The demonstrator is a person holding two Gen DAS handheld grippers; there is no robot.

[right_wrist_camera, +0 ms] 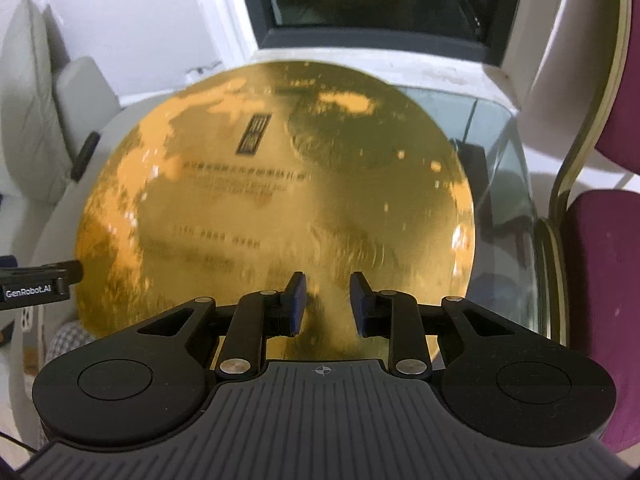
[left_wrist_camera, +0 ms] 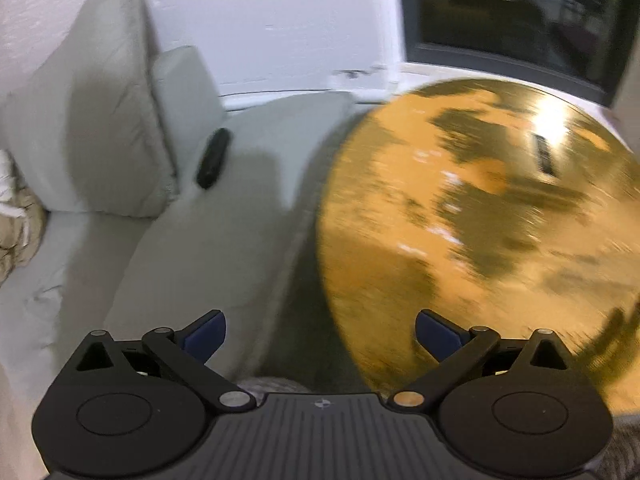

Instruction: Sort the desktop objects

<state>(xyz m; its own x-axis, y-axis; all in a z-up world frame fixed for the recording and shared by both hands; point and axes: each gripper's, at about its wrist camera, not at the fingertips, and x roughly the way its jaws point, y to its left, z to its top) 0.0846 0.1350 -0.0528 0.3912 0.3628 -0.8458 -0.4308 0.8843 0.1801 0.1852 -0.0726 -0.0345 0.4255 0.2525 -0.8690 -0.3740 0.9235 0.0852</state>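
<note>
Left wrist view: my left gripper stands wide open and holds nothing; its right finger overlaps the near left rim of the round gold board, which is blurred here. Left of that rim lies a dark gap, then the grey sofa seat, with a black remote against a cushion.

Right wrist view: my right gripper is partly closed, a narrow gap between its pads, gripping nothing, just over the board's near edge. The board rests on a glass tabletop, bare on the right up to a maroon chair. The board's black printing is unreadable. "GenRobot.AI" shows on the other gripper at the left edge.
</note>
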